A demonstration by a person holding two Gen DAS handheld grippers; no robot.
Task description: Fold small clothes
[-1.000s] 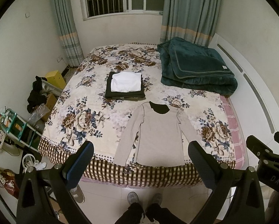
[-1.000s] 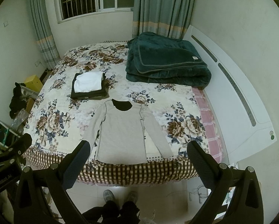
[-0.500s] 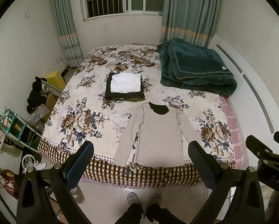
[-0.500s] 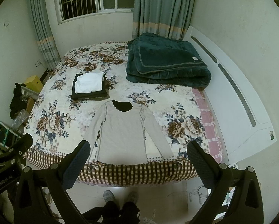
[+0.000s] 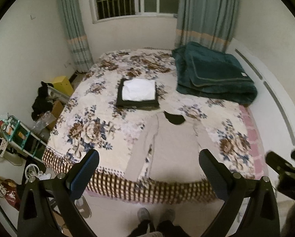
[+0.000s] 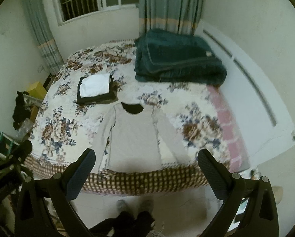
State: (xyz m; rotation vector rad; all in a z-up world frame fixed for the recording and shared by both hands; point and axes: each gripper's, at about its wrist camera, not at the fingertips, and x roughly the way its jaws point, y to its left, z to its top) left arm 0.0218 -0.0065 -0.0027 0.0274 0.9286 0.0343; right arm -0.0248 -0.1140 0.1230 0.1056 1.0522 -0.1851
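Observation:
A beige long-sleeved top (image 5: 173,144) lies flat and face up near the front edge of the floral bed (image 5: 92,122), sleeves spread down along its sides. It also shows in the right wrist view (image 6: 135,140). Behind it sits a stack of folded clothes, white on dark (image 5: 138,92) (image 6: 96,89). My left gripper (image 5: 148,167) is open and empty, held above the front edge of the bed. My right gripper (image 6: 146,165) is open and empty at the same height, to its right.
A folded dark green blanket (image 5: 212,75) lies at the back right of the bed. A white headboard (image 6: 252,102) runs along the right. Shelves, boxes and clutter (image 5: 19,134) fill the floor on the left. The person's feet (image 5: 157,215) stand before the bed.
Both grippers have moved forward and closer to the bed, so the top looks larger. The right view has tilted slightly. The clothes have not moved.

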